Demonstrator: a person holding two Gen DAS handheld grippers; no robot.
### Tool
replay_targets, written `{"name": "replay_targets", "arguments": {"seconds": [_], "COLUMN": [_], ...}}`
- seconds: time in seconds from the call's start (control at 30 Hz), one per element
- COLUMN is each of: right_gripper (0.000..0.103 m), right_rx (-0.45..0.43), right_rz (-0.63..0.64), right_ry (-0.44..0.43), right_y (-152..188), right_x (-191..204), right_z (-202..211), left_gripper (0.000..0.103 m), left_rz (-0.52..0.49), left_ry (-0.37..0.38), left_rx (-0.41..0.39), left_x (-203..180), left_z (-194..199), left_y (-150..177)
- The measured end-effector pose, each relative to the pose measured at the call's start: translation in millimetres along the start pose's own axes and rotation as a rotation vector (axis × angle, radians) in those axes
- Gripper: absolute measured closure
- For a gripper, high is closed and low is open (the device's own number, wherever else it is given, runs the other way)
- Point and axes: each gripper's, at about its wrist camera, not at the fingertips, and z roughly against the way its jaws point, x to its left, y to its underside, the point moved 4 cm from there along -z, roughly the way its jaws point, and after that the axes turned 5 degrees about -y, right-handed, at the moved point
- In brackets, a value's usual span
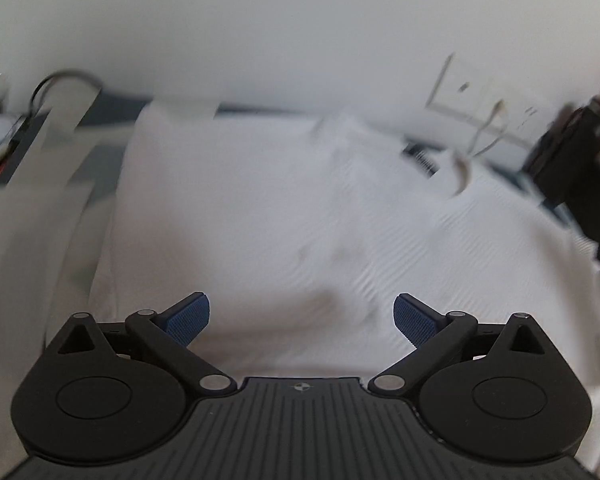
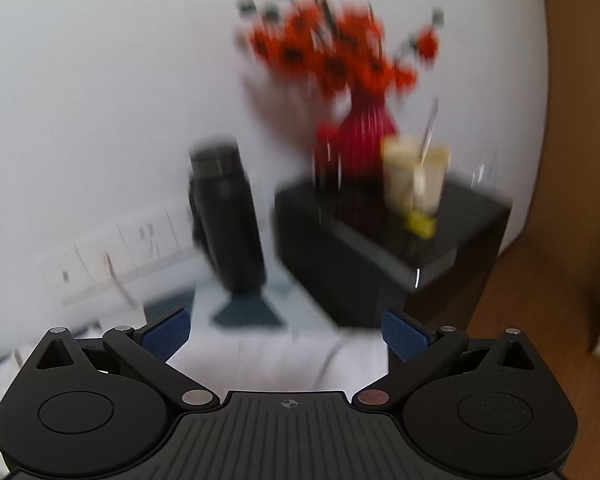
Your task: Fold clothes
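With both jaws spread wide and empty, the left gripper (image 1: 302, 318) hovers directly over the white ribbed cloth garment (image 1: 300, 208), whose long axis runs near-to-far; the right gripper (image 2: 286, 336) sits at its far right edge (left is better placed).

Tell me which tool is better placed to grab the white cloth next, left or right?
Probably left. The left tool is open with the white cloth spread right ahead of it. The right tool, also open, faces the black bottle and red vase, with only a cloth edge below it.
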Motion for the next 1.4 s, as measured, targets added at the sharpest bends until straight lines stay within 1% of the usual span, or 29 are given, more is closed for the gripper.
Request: {"name": "replay_targets", "arguments": {"seconds": [0.07,0.13,0.2,0.27,0.33,0.4,0.47,0.57,0.6,0.63,0.67,0.7,0.73,0.8,0.9,1.03,1.13,1.23,1.33,1.37,1.4], "right_gripper": [0.005,0.021,0.026,0.03,0.033,0.034,0.034,0.037,0.042,0.053,0.06,0.074,0.081,0.081,0.07,0.061,0.059,0.06,0.059,0.06,0.064], "right_rx": [0.049,0.103,0.138,0.154,0.152,0.127,0.126,0.125,0.12,0.116,0.111,0.107,0.102,0.093,0.094,0.129,0.128,0.114,0.084,0.073,0.066], "right_rz": [-0.075,-0.171,-0.247,-0.293,-0.312,-0.306,-0.309,-0.326,-0.334,-0.341,-0.349,-0.357,-0.366,-0.384,-0.392,-0.439,-0.461,-0.487,-0.494,-0.499,-0.506], "right_ry": [0.021,0.064,0.105,0.141,0.155,0.146,0.14,0.124,0.114,0.1,0.086,0.07,0.053,0.019,0.036,0.018,0.032,0.052,0.068,0.072,0.08], "right_y": [29,56,81,100,108,109,110,114,114,114,114,114,114,114,115,121,125,125,120,118,116], "right_x": [-23,-46,-64,-78,-85,-86,-87,-90,-91,-91,-92,-92,-91,-91,-89,-86,-84,-85,-87,-89,-90], "right_z": [-21,-38,-49,-59,-66,-72,-76,-76,-76,-75,-74,-71,-67,-59,-48,-46,-53,-61,-69,-72,-74], "left_gripper": [0.003,0.003,0.003,0.003,0.003,0.003,0.003,0.002,0.001,0.001,0.0,0.0,0.0,0.0,0.0,0.0,0.0,0.0,0.0,0.0,0.0], "left_rz": [0.025,0.06,0.085,0.091,0.097,0.099,0.088,0.06,0.053,0.053,0.055,0.057,0.057,0.055,0.047,0.04,0.035,0.03,0.027,0.026,0.025], "left_ry": [-0.047,-0.082,-0.114,-0.15,-0.192,-0.212,-0.235,-0.271,-0.279,-0.282,-0.285,-0.287,-0.288,-0.29,-0.284,-0.28,-0.276,-0.275,-0.273,-0.273,-0.272], "left_rx": [0.007,0.004,0.002,0.006,0.015,0.034,0.066,0.072,0.072,0.067,0.062,0.056,0.049,0.037,0.013,0.001,-0.003,-0.007,-0.013,-0.015,-0.015], "left_x": [6,11,16,17,16,12,9,3,2,1,1,1,1,0,0,-1,-1,-2,-2,-2,-2], "left_z": [-2,0,0,-1,-1,-3,-8,-12,-13,-13,-14,-14,-14,-15,-14,-15,-15,-15,-15,-15,-15], "left_y": [8,9,10,9,11,15,20,23,24,24,24,25,25,26,27,27,27,28,29,29,29]}}
